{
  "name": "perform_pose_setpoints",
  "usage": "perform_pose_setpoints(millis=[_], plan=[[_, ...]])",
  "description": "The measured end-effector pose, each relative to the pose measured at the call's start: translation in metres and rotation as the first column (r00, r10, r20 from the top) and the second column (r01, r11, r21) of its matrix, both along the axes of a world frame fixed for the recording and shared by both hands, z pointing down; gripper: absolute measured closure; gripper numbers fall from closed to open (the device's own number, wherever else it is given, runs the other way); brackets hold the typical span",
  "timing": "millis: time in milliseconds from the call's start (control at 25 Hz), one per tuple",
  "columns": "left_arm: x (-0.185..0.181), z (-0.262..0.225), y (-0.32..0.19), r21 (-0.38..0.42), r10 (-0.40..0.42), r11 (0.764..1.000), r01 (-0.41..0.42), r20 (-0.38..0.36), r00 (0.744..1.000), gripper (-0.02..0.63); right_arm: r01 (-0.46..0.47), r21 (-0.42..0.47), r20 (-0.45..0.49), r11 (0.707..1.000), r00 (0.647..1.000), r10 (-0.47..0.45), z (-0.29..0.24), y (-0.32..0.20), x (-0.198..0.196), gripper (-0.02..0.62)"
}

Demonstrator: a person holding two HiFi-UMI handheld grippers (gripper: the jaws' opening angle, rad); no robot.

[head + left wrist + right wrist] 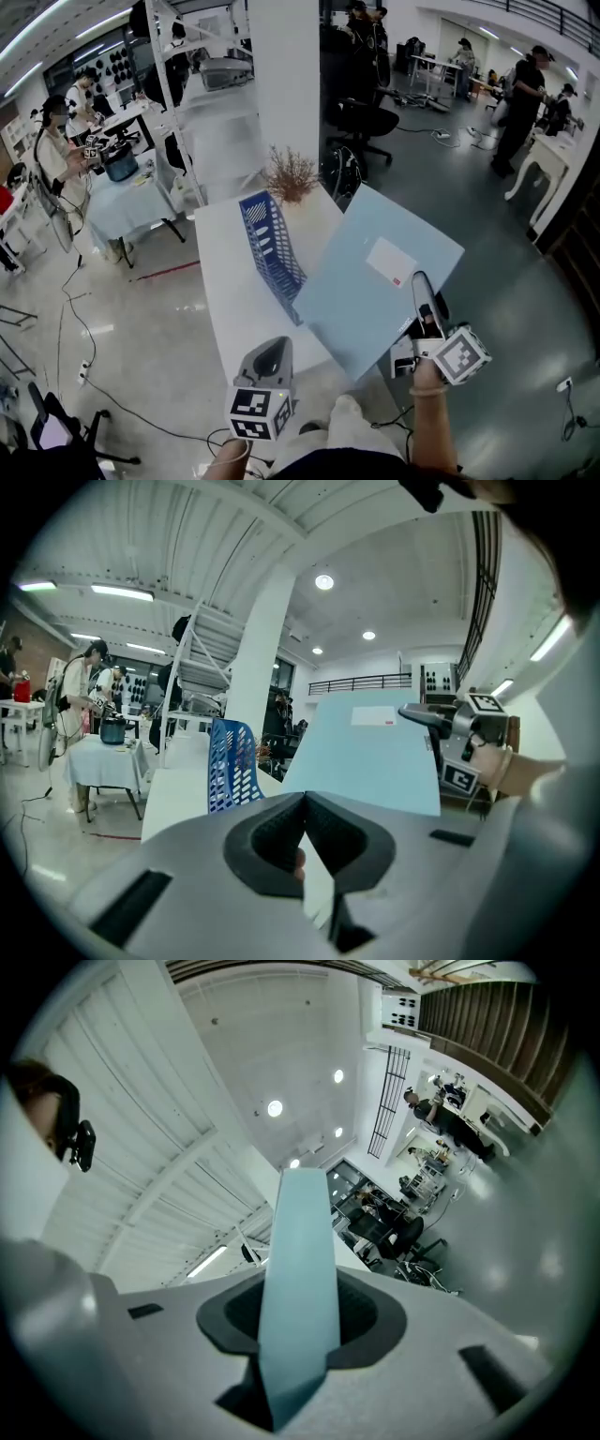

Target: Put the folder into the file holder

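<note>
Judging from the head view, the task is seen to be partway through: the folder (pixel 375 281) is already picked up, but it is not yet put into the file holder (pixel 272 246).

The folder, pale blue with a white label, is held by its near right edge in the right gripper (pixel 419 286). In the right gripper view it is seen edge-on between the two jaws, which are closed on it. It is carried in the air, tilted, over the right side of the white counter (pixel 225 300), and partly past the counter's edge. Its lower left corner is seen just beside the near end of the file holder; whether the two touch cannot be told.

The blue slotted file holder is stood on the counter, with nothing seen in it. A dried plant (pixel 291 175) is placed at the counter's far end, behind the holder.

The left gripper (pixel 272 345) is held low at the counter's near edge, and its jaws are brought together with nothing between them.

What is left, it is judged, is for the folder to be turned upright, lined up with the holder's open top, slid down inside and released.
</note>
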State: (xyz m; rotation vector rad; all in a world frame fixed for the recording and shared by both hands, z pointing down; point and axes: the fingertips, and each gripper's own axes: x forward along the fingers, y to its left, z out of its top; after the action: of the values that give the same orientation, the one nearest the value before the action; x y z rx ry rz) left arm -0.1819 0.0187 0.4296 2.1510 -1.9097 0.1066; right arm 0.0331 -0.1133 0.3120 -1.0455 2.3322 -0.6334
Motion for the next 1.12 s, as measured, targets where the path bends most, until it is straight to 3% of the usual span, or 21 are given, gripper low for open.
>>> perform_pose_setpoints(millis=[240, 440, 1120], plan=[[-0.017, -0.004, -0.002, 0.006, -0.02, 1.0, 0.02, -0.011, 1.0, 0.601, 0.01, 0.052, -0.042, 0.999, 0.999, -0.008, -0.011, -0.001, -0.027, 0.453], [-0.025, -0.004, -0.009, 0.006, -0.038, 0.999, 0.038, -0.017, 0.999, 0.601, 0.001, 0.04, -0.031, 0.999, 1.0, 0.0, -0.011, -0.01, -0.039, 0.453], [-0.053, -0.008, -0.054, 0.008, -0.08, 0.997, 0.08, -0.002, 0.997, 0.601, 0.071, 0.175, -0.163, 0.982, 0.986, -0.042, -0.027, -0.037, -0.104, 0.453]])
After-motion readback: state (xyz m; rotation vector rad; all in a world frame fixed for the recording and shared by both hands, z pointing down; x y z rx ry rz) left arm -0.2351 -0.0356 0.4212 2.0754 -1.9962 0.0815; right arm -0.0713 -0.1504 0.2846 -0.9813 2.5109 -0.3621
